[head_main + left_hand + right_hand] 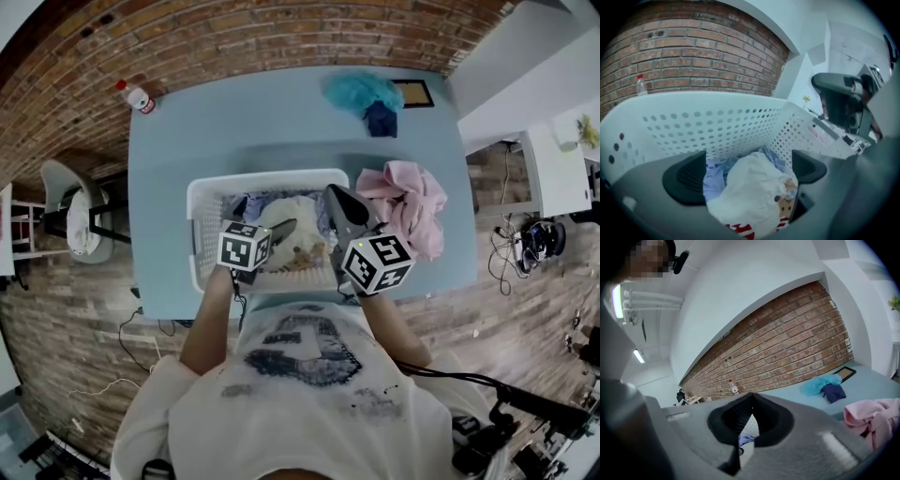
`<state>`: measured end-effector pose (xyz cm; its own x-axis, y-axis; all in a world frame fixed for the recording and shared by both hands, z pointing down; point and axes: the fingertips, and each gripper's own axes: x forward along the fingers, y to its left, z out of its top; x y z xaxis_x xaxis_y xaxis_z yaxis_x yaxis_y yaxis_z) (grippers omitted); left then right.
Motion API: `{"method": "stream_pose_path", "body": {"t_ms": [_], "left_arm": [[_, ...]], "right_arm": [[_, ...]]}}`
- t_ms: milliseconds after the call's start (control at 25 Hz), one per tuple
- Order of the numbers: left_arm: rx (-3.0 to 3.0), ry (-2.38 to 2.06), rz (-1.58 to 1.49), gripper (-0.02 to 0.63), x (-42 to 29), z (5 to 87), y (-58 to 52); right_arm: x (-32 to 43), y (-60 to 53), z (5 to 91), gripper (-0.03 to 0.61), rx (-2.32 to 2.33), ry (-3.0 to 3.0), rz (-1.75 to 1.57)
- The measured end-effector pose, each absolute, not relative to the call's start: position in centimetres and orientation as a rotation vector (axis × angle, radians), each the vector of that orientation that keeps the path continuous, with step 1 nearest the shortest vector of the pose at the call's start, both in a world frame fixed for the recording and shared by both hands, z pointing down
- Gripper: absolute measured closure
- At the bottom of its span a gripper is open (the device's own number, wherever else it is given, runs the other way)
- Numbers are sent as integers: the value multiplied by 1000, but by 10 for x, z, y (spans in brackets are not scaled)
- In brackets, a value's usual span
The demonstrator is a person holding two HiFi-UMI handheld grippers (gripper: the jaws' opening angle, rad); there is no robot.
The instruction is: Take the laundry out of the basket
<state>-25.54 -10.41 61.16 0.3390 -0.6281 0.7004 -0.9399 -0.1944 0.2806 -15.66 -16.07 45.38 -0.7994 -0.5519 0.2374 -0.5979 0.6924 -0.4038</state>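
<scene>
Closest, the left gripper (749, 171) tilts down into the white basket (693, 119). Its jaws are spread wide either side of a crumpled white garment (750, 194) and do not press it. Beside it, the right gripper (750, 397) hovers empty, jaws pressed together. For a clean lift, sink lower and close on a thick fold, not the pale blue cloth (715, 176) beneath. Beyond, pink laundry (412, 211) lies on the table (234, 131).

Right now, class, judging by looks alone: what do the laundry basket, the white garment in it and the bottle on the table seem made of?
Basket: rigid white plastic, smooth, moulded with rows of round holes.
White garment: soft matte fabric, perhaps cotton knit; it crumples and carries a print.
Bottle: probably clear plastic, with a red cap.
</scene>
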Motion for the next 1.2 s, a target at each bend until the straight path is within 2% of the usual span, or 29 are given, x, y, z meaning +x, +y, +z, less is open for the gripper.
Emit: {"method": "stream_pose_path", "body": {"t_ms": [120, 640, 1000, 1200], "left_arm": [[1919, -1332, 645, 29, -251, 630, -104], [1805, -1234, 808, 29, -255, 695, -97], [1773, -1132, 860, 28, -239, 713, -90], [1764, -1189, 959, 29, -256, 720, -96]], "right_arm": [[-159, -163, 457, 580, 936, -2798, 723], [-164, -190, 464, 581, 924, -2799, 730], [-164, -195, 464, 581, 915, -2806, 728], [-162, -195, 465, 581, 910, -2809, 732]]}}
